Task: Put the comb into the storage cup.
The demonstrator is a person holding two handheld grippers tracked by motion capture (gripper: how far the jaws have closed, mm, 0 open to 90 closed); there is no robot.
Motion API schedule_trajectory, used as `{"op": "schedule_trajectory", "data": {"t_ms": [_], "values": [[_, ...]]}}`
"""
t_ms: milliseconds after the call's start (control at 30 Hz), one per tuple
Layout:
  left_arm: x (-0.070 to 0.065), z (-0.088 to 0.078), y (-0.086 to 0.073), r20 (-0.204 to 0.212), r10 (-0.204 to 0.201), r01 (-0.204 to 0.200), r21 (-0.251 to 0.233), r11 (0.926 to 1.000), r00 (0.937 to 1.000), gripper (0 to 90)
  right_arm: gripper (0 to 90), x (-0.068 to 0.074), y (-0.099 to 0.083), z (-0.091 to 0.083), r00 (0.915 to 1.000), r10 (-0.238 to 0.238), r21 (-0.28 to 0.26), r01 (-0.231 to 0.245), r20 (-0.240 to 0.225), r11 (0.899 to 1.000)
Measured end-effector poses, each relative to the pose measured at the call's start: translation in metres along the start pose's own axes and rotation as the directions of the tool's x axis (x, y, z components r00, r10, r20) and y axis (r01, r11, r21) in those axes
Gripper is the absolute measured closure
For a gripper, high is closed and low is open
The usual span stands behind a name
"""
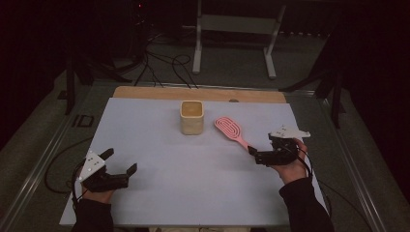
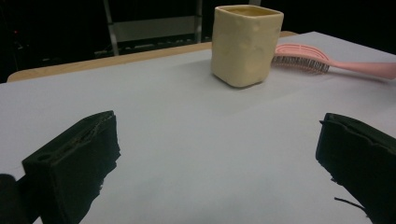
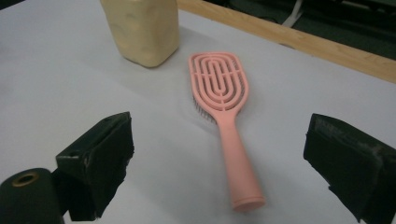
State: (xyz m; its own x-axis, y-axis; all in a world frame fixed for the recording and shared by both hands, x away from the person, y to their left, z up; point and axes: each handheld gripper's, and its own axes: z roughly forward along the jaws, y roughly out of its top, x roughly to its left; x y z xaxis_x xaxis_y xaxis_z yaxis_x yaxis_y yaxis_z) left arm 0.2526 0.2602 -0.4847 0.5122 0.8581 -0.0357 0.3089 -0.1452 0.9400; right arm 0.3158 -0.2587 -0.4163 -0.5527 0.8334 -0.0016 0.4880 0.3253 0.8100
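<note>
Right gripper (image 3: 219,163): jaws spread wide, nothing held, lined up on the handle end of the pink hairbrush (image 3: 224,112) lying bristles-down on the white sheet (image 1: 159,188). Just beyond the brush head, the cream square cup (image 1: 192,117), upright and open-topped. Left gripper (image 1: 118,166): also wide open (holding nothing), parked well apart near the front left. Probably the approach to a pick, 1 likely aim being brush into cup. Next: lower around the handle, close squarely, lift.
</note>
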Motion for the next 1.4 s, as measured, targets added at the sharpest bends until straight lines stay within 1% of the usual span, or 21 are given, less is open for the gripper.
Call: {"op": "schedule_trajectory", "data": {"t_ms": [100,200,233,467,633,700,833,933,1067,1167,1333,1400], "values": [[0.0,0.0,0.0,0.002,-0.001,0.001,0.0,1.0,1.0,0.1,8.3,0.0,0.006,0.003,1.0,-0.008,0.013,0.008,0.0,1.0],[0.0,0.0,0.0,0.001,0.0,0.0,0.0,1.0,1.0,0.1,8.4,0.001,0.011,0.007,0.9999,-0.013,0.036,0.014,-0.007,0.999],[0.0,0.0,0.0,0.001,0.0,0.0,0.0,1.0,1.0,0.1,8.4,-0.001,0.013,0.008,0.9996,-0.026,0.045,0.026,-0.006,0.999],[0.0,0.0,0.0,0.002,0.001,-0.001,0.001,1.0,1.0,0.1,8.4,-0.006,0.024,0.017,0.9993,-0.038,0.081,0.038,-0.007,0.996],[0.0,0.001,0.0,0.003,0.001,-0.001,0.0,1.0,1.0,0.1,8.4,-0.01,0.031,0.024,0.9983,-0.059,0.129,0.058,0.001,0.99],[0.0,0.001,0.0,0.003,0.003,-0.003,0.001,1.0,1.0,0.1,8.5,-0.011,0.034,0.027,0.9978,-0.066,0.14,0.066,-0.003,0.988],[0.0,0.001,0.0,0.003,0.004,-0.004,0.001,1.0,1.0,0.1,8.5,-0.014,0.039,0.034,0.9975,-0.071,0.16,0.07,0.0,0.985],[0.0,0.001,0.0,0.003,0.003,-0.003,0.0,1.0,1.0,0.1,8.7,-0.016,0.042,0.038,0.9979,-0.064,0.17,0.064,-0.008,0.983],[0.0,0.002,0.0,0.004,0.002,-0.002,0.002,1.0,1.0,0.1,8.7,-0.019,0.046,0.046,0.9963,-0.086,0.2,0.083,0.002,0.976],[0.0,0.002,0.0,0.005,0.003,-0.003,0.002,1.0,1.0,0.1,9.0,-0.022,0.051,0.051,0.9956,-0.094,0.211,0.091,0.002,0.973],[0.0,0.002,0.0,0.005,0.002,-0.002,0.002,1.0,1.0,0.1,9.1,-0.026,0.058,0.061,0.9936,-0.113,0.247,0.11,0.001,0.963],[0.0,0.002,0.0,0.006,0.002,-0.002,0.003,1.0,1.0,0.1,9.1,-0.026,0.058,0.062,0.9935,-0.114,0.25,0.111,-0.001,0.962]]}}
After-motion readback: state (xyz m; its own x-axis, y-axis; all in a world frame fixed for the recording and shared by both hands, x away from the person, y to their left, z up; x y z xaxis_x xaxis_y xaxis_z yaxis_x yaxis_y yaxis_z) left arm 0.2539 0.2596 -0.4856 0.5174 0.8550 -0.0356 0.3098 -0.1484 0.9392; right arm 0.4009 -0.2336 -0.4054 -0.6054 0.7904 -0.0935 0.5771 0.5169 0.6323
